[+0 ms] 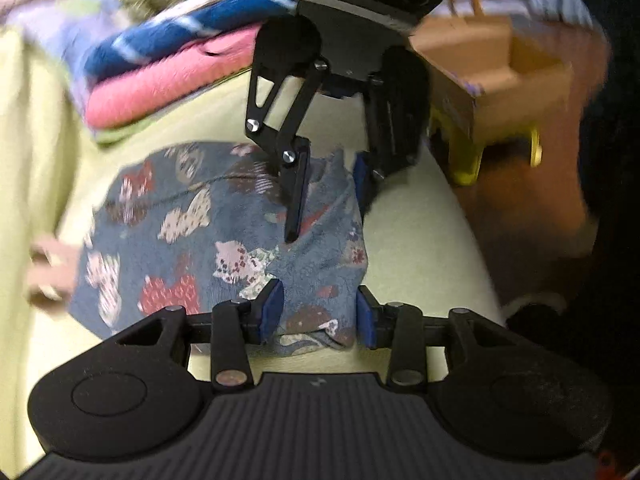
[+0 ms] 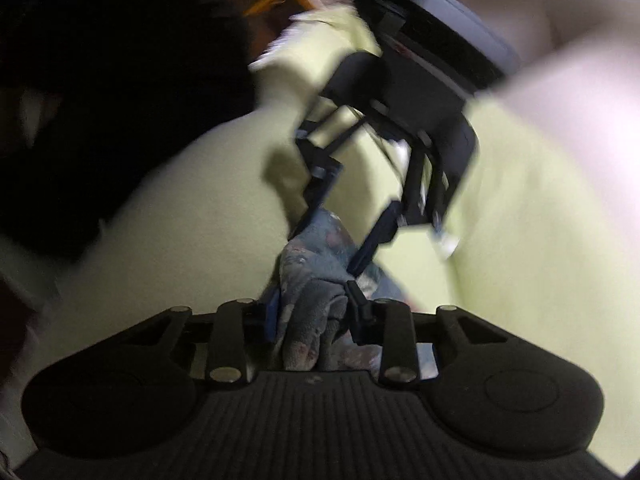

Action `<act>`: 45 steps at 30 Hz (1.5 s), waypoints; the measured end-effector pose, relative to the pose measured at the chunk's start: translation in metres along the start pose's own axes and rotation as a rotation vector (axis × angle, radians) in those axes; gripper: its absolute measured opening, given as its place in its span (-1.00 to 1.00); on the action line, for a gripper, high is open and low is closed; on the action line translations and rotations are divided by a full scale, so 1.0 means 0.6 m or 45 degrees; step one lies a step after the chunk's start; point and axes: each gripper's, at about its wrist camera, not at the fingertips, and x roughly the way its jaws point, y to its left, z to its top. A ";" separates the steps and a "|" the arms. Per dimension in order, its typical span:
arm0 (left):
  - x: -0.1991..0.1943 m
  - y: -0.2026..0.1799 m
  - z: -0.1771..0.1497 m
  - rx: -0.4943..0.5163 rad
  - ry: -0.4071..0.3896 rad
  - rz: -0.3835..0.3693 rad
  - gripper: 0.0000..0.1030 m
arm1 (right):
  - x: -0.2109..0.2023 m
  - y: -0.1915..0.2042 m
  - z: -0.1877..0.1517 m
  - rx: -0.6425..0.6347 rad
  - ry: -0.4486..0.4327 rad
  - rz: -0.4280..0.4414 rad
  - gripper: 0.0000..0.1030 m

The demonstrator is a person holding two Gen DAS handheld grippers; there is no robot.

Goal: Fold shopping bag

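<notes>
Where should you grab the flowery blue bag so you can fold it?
Probably at the bunched edge nearest the camera. The shopping bag lies flat on the green sheet, so only its raised edge gives the fingers something to pinch. The left gripper already straddles it; the right gripper holds it too.

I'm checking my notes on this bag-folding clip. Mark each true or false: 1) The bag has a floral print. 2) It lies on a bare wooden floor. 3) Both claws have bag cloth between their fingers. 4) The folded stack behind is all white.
1) True: the shopping bag is blue, floral.
2) False: it lies on a pale green cover.
3) True: left claw and right claw.
4) False: the stack is pink and blue.
</notes>
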 end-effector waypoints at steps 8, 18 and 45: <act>-0.001 0.069 0.002 -0.324 -0.008 -0.203 -0.15 | 0.006 -0.131 -0.062 1.192 -0.034 0.315 -0.53; -0.004 0.052 0.001 -0.246 -0.001 -0.184 -0.14 | -0.012 0.005 0.010 0.059 0.007 -0.093 -0.15; 0.028 0.198 -0.008 -0.975 0.056 -0.333 -0.30 | 0.026 -0.152 -0.173 2.384 -0.152 0.600 -0.57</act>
